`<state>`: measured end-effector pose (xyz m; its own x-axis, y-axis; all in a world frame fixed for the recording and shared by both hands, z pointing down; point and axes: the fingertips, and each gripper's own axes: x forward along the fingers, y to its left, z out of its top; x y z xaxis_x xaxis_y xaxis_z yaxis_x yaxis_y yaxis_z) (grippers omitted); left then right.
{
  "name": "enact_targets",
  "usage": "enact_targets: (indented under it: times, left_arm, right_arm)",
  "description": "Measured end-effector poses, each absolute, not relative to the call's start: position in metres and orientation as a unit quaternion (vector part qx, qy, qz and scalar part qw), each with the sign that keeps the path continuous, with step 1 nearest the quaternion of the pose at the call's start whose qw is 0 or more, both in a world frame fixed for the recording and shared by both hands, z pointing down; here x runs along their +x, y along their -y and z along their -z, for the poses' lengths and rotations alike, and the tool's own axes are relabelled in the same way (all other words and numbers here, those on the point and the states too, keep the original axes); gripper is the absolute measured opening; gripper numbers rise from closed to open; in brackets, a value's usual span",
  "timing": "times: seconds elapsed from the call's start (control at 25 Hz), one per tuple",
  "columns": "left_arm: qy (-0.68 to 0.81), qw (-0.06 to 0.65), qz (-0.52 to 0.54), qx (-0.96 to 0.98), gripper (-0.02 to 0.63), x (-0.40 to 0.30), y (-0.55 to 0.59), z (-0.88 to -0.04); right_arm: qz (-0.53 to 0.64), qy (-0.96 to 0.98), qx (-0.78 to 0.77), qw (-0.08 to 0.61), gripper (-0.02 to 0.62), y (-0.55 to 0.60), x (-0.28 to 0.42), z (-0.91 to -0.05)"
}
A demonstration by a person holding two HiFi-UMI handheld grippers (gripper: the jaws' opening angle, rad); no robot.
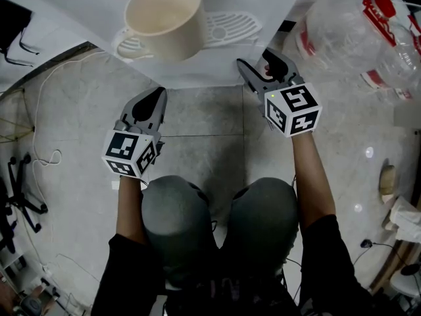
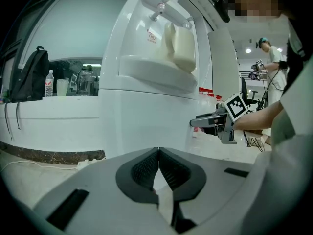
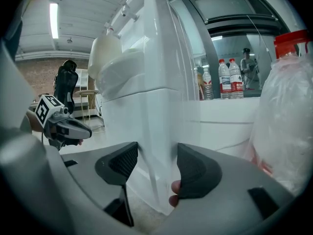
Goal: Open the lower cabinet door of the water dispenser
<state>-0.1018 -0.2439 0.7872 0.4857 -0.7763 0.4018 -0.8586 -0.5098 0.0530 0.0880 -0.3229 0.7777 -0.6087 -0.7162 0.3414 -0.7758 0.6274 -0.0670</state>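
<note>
The white water dispenser [image 1: 197, 68] stands right in front of me, a cream cup [image 1: 164, 15] on its drip tray. Its lower cabinet door [image 2: 146, 126] is a plain white panel under the tray, lying flush. My right gripper [image 3: 157, 165] straddles the door's right corner edge [image 3: 156, 131] with the jaws wide; I see no firm pinch. In the head view the right gripper [image 1: 260, 61] reaches under the dispenser's front right. My left gripper [image 1: 158, 92] hangs a little short of the cabinet, its pads [image 2: 146, 168] together on nothing.
A large water bottle with a red cap [image 1: 355, 35] lies to the dispenser's right, close to my right gripper. A white cable [image 1: 46, 110] and a chair base [image 1: 16, 196] are on the floor at left. My knees [image 1: 177, 209] are just behind the grippers.
</note>
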Motion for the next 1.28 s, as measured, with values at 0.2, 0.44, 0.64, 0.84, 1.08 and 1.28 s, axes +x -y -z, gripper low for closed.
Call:
enact_targets:
  times: [0.2,0.44,0.64,0.84,1.08,1.28]
  left_arm:
    - [0.476,0.124,-0.167,0.855,0.015,-0.098,0.245,-0.789]
    - [0.472,0.126,-0.167,0.856,0.017,-0.096,0.246,-0.791]
    - [0.470,0.125,-0.167,0.858,0.017,-0.095,0.246,-0.790]
    - [0.468,0.125,-0.168,0.859,0.017,-0.095,0.245,-0.790]
    - [0.462,0.124,-0.167,0.862,0.017,-0.092,0.245,-0.790]
    - [0.459,0.125,-0.167,0.864,0.015,-0.090,0.244,-0.790]
  right_arm:
    - [-0.106,0.890,0.420,0.145,0.263,0.322,0.089,-0.778]
    - [-0.105,0.887,0.426,0.144,0.249,0.321,0.090,-0.778]
    - [-0.103,0.885,0.429,0.148,0.240,0.321,0.090,-0.777]
    - [-0.103,0.882,0.434,0.150,0.229,0.319,0.092,-0.778]
    - [-0.097,0.880,0.437,0.155,0.215,0.317,0.093,-0.777]
    - [-0.092,0.881,0.436,0.157,0.209,0.311,0.094,-0.777]
